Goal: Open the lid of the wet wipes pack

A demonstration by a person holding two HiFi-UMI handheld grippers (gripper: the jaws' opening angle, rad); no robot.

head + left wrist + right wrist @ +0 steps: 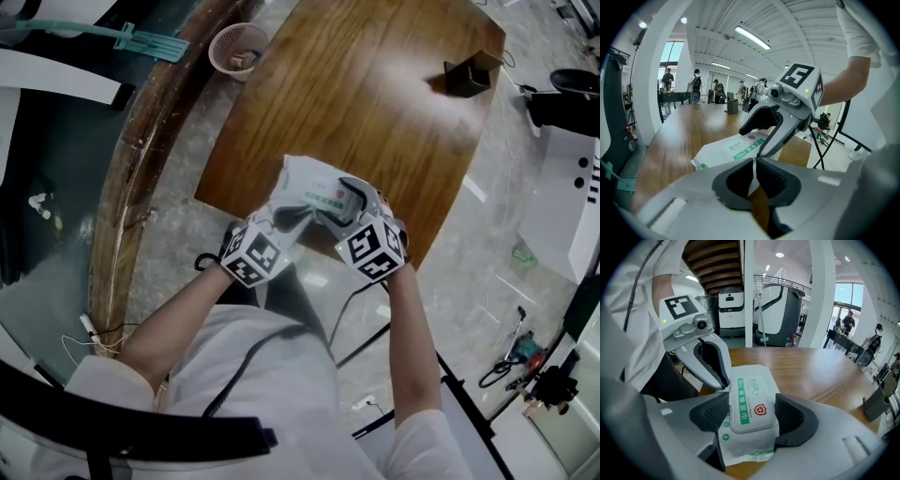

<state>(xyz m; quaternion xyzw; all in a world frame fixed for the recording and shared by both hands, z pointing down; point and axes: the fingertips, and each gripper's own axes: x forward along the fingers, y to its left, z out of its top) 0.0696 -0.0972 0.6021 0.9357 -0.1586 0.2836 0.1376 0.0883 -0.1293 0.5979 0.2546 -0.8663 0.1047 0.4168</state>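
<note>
Left gripper (754, 164) clenched on thin edge of wet wipes pack (314, 187), holding it over near end of table (375, 75); right gripper (752, 416) wide apart, lid (750, 394) between jaws, not squeezed; lid looks shut; next, likely: catch lid's edge, flip up; table brown wood, shiny; big room, people (696, 86) far off

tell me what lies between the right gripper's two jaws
The wet wipes pack, with its closed lid facing up; the right gripper view shows it.
</note>
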